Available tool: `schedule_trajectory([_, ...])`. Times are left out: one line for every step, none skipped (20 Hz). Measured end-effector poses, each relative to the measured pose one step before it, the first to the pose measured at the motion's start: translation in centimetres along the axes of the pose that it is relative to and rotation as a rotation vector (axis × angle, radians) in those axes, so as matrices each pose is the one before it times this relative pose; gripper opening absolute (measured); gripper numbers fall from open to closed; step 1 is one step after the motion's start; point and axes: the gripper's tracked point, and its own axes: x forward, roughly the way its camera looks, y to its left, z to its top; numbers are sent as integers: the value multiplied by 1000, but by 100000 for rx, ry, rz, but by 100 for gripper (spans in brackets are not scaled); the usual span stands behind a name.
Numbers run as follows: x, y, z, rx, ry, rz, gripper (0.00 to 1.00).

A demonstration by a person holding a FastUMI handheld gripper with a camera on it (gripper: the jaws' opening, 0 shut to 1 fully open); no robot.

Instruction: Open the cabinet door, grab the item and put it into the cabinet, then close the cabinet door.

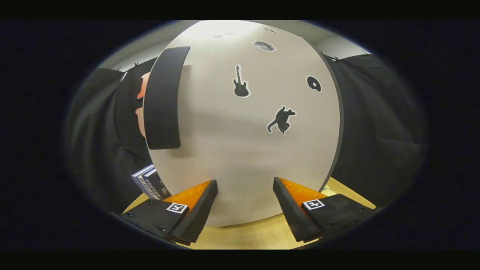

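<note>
A pale cabinet door [240, 150] stands shut right in front of me, very close. It carries stickers of a guitar [241, 81], a cat [281, 120] and a few smaller shapes. A long black vertical handle [164, 98] runs along its left side, up and to the left of my fingers. My gripper [245, 184] is open, its fingers spread wide, tips at or almost at the door's lower face, nothing between them. A small box with a dark printed side [149, 183] stands left of the cabinet, beyond my left finger.
The cabinet sits on a yellowish wooden tabletop [247, 236] that shows under my fingers. Black cloth walls hang to the left and right of the cabinet. A small pale object [327, 191] peeks out by the cabinet's right lower corner.
</note>
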Motion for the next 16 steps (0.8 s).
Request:
schedule_trajectory([-573, -255, 261, -66, -240, -445, 97])
schedule_trajectory([-717, -283, 237, 8, -75, -477, 96])
schedule_trajectory([-997, -330, 342, 39, -407, -787, 97])
schedule_trajectory([-1137, -344, 453, 146, -538, -1216, 97])
schedule_trajectory([-1096, -312, 422, 190, -476, -1287, 97])
schedule_trajectory([-1126, -274, 561, 272, -866, -1157, 96])
schedule_trajectory([-893, -182, 761, 277, -1266, -999, 96])
schedule_trajectory([-841, 8, 794, -539, -1158, 6, 96])
schedule_trajectory([-882, -26, 864, -1290, -1142, 169, 96])
schedule_trajectory([-689, -180, 927, -1887, -1692, -555, 96])
schedule_trajectory([-594, -309, 922, -1527, -2135, -1012, 97])
schedule_trajectory([-249, 246, 1031, -1241, -1676, -1137, 96])
schedule_trajectory([-400, 198, 652, -376, -1321, -88, 96])
schedule_trajectory([-262, 376, 474, 60, -540, 250, 97])
schedule_trajectory([-147, 61, 227, 159, 283, -189, 96])
schedule_trajectory([-25, 126, 297, 155, 11, -449, 96])
